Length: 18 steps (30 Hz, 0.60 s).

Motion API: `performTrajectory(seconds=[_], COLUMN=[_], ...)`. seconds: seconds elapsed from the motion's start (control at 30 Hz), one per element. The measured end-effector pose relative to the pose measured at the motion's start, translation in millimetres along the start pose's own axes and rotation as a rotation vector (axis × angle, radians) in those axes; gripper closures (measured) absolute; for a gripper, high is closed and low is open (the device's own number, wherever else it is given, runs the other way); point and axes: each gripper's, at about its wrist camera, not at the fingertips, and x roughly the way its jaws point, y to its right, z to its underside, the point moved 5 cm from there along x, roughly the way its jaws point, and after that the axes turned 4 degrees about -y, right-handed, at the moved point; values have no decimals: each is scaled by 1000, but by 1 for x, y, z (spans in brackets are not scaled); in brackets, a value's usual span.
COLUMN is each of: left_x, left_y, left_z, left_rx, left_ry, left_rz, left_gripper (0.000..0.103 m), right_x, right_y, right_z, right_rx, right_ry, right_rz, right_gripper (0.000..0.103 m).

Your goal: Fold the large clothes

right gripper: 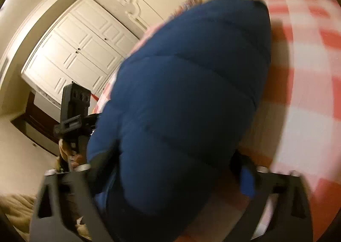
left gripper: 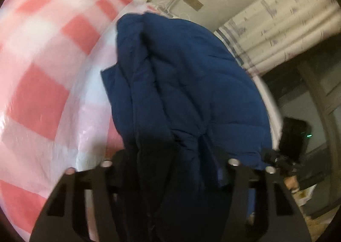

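Checkered bed cover (left gripper: 38, 84) underneath, puffy blue jacket (left gripper: 187, 84) bunched on it, looks roughly half folded, still needs tidying. Left gripper (left gripper: 170, 165) and right gripper (right gripper: 170, 169) both clamp the jacket's near edge.

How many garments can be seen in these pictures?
1: a navy puffer jacket, bunched between the left tongs and right tongs, above the red-checked cloth. Others may be hidden behind it.
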Motion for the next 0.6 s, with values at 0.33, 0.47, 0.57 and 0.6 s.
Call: performTrajectory(seconds=[0.33, 0.47, 0.57, 0.6], left_x=[10, 59, 128, 159], left_y=[114, 164, 167, 162], left_z=[-77, -139, -162, -163], left_rx=[133, 156, 117, 87], left_ry=[217, 232, 125, 56], left_rz=[60, 64, -7, -47], left_gripper=[70, 70, 69, 58], right_x=[-104, -146, -154, -148], right_y=[7, 44, 100, 127], right_z=[-35, -71, -97, -99], right_rx=[-122, -101, 4, 77], right_ry=[329, 399, 369, 318], right_rz=[158, 216, 241, 248], right_gripper=[39, 39, 38, 37])
